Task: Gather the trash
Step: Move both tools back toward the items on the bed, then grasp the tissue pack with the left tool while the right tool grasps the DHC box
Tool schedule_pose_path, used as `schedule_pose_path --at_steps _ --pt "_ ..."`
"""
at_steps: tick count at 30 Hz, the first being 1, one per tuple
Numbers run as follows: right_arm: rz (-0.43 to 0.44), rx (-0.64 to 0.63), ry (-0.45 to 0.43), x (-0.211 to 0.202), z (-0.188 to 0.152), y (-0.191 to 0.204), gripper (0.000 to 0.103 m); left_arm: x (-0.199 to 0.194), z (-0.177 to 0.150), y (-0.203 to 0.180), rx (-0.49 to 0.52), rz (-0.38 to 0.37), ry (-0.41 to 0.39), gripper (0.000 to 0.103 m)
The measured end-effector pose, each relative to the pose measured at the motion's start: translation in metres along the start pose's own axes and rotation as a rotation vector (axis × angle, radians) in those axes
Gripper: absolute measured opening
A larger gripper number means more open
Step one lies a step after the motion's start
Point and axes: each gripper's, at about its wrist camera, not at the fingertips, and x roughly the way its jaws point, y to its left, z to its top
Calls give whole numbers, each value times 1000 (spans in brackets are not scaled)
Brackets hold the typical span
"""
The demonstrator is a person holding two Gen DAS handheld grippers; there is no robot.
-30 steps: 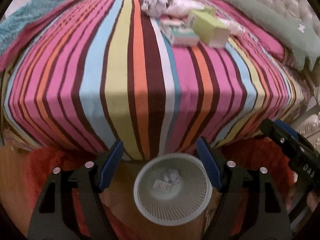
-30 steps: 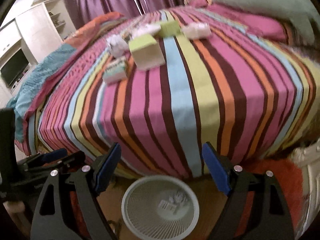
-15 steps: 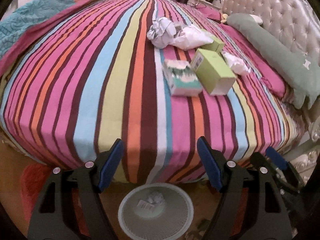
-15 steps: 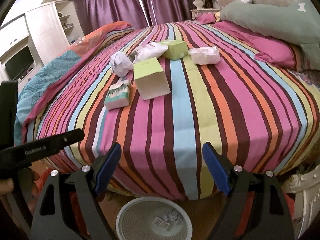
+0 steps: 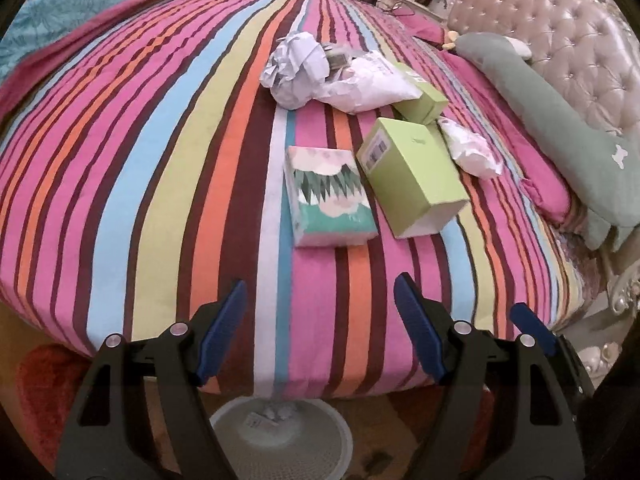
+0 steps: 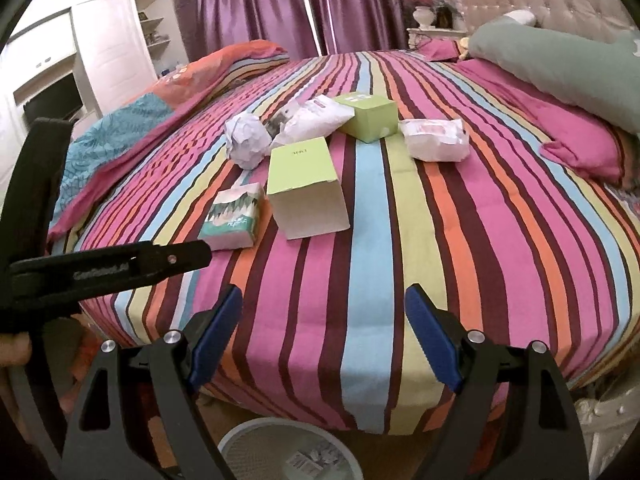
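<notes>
Left gripper [image 5: 320, 312]: jaws spread apart, nothing between the blue pads [image 5: 224, 332], poised over the near edge of the striped bedspread [image 5: 120, 184]. Right gripper [image 6: 324, 324]: likewise released and empty, over the same edge further toward the headboard side; its blue tip also shows at the lower right of the left wrist view.

Directly below both grippers, on the floor against the foot of the bed, stands a white mesh waste basket [image 5: 320, 424]. Small paper scraps [image 5: 272, 414] lie in its bottom.

The trash sits on the bedspread, well apart from both grippers. Nearest is a teal and pink tissue pack [image 5: 328, 196] with a leaf print, lying flat. Just beside it lies a lime-green carton [image 5: 408, 172] on its side, open end toward the bed edge, barcode on its far end. Behind these are a crumpled paper ball [image 5: 294, 70] and a white plastic bag [image 5: 364, 84], touching each other. A second, smaller green box [image 5: 424, 102] lies against the bag. A white wrapped packet [image 5: 472, 148] lies beside the cartons, toward the pillows.

Further out: a long grey-green bolster pillow [image 5: 560, 120] against a tufted headboard [image 5: 568, 40], purple curtains [image 6: 280, 4], and white cabinets [image 6: 100, 48] at the far left.
</notes>
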Motion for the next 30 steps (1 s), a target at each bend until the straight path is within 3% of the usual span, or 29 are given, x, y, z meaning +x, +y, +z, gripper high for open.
schedule_pose_path --at_steps 17,23,30 --pt "-2 -113 21 38 27 1 79 42 36 -9 -45 48 51 74" --pt "-12 -132 18 52 35 6 79 52 48 -11 -15 106 57 74" --pt "-38 -167 -4 63 43 18 79 55 54 -7 7 110 42 74"
